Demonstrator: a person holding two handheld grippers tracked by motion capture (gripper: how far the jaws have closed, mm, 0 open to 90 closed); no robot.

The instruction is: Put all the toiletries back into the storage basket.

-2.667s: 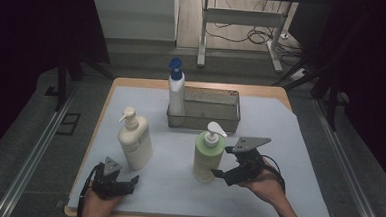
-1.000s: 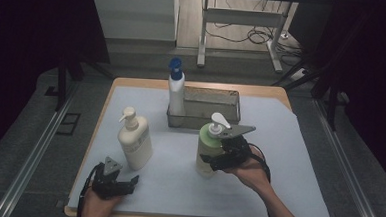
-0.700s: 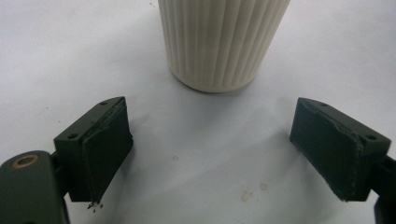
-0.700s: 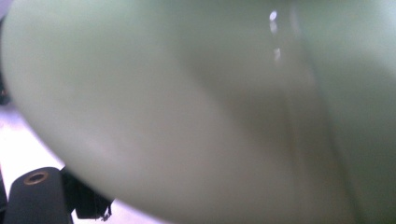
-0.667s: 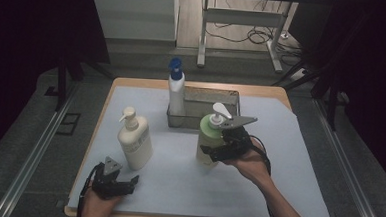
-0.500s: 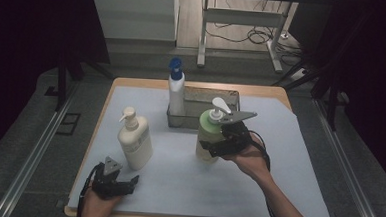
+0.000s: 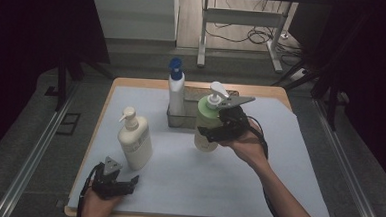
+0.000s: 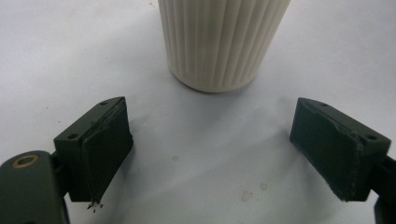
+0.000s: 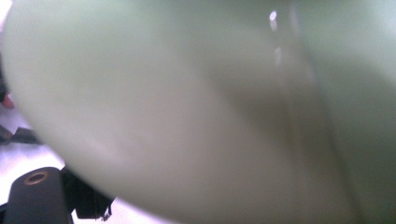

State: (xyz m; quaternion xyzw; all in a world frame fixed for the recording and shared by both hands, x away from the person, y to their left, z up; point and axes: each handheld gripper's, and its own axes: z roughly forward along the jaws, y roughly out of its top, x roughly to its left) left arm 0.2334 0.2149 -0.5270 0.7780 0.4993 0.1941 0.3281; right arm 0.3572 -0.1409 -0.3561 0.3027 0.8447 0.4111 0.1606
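My right gripper (image 7: 210,133) is shut on a pale green pump bottle (image 7: 206,121) and holds it lifted off the table, in front of the wire basket (image 7: 185,119). The bottle's green wall (image 9: 210,107) presses close against the right gripper view. A cream ribbed pump bottle (image 7: 134,140) stands on the white mat, and its base (image 8: 219,42) is just ahead of my left gripper (image 8: 229,154). That left gripper (image 7: 127,182) rests near the table's front left edge, open, with nothing between its pads (image 8: 105,149).
A white bottle with a blue pump (image 7: 176,90) stands in the wire basket at the back of the table. The white mat (image 7: 297,184) covers most of the wooden table (image 7: 132,83). Dark floor and metal rails surround it.
My right gripper has raised the green bottle off the mat and carried it toward the basket. The left gripper has stayed still.
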